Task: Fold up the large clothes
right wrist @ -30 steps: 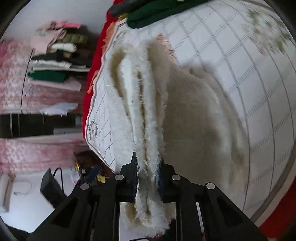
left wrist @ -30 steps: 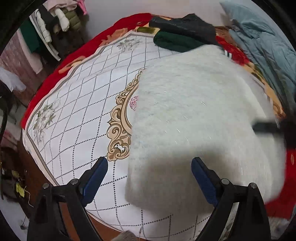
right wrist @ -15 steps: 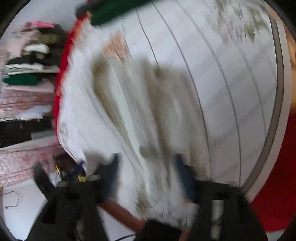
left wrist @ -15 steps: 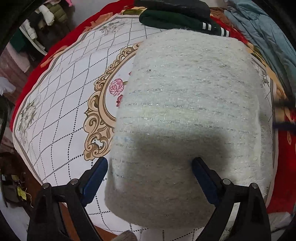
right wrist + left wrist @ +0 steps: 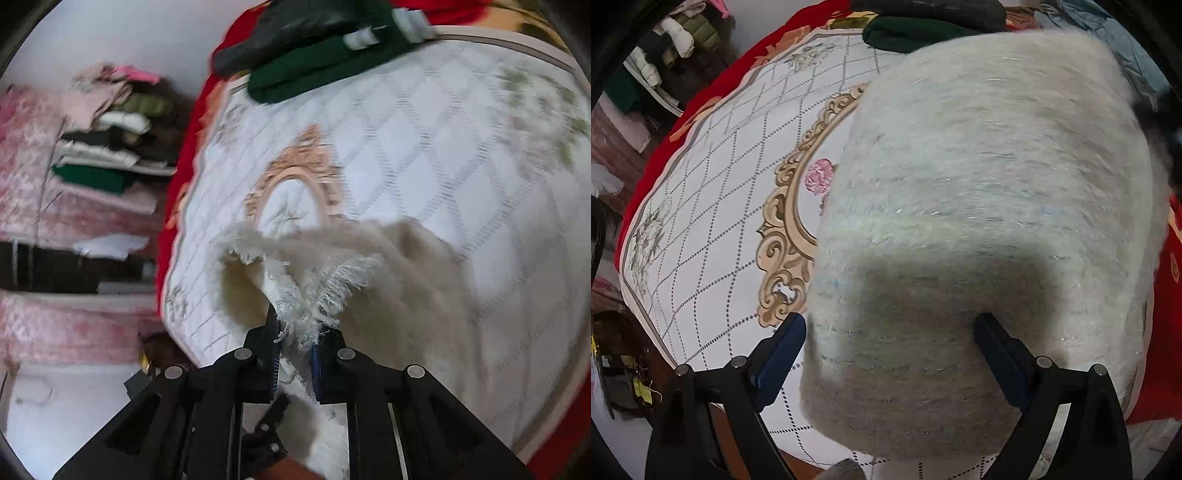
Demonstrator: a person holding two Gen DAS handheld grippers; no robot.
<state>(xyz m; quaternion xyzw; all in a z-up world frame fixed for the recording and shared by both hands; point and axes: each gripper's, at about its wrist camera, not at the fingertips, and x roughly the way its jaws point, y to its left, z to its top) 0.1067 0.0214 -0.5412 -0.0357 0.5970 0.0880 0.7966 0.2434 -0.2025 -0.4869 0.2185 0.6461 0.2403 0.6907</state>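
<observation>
A fuzzy white sweater (image 5: 979, 221) lies folded on the white quilted bedspread (image 5: 713, 206), filling most of the left wrist view. My left gripper (image 5: 890, 350) is open, its blue-padded fingers (image 5: 783, 347) straddling the near edge of the sweater without pinching it. My right gripper (image 5: 293, 336) is shut on the fringed edge of the sweater (image 5: 314, 284) and holds it bunched and lifted off the bedspread (image 5: 461, 155).
A dark green garment (image 5: 325, 70) and a black one (image 5: 295, 29) lie folded at the bed's far end. A blue jacket (image 5: 1108, 40) lies at the far right. A red blanket (image 5: 713, 88) borders the bedspread. Stacked clothes (image 5: 110, 136) sit on shelves beyond.
The right gripper opened briefly half a second ago in a blurred move, then closed again on the sweater's fringed edge. The left gripper stayed open and shifted closer over the sweater.
</observation>
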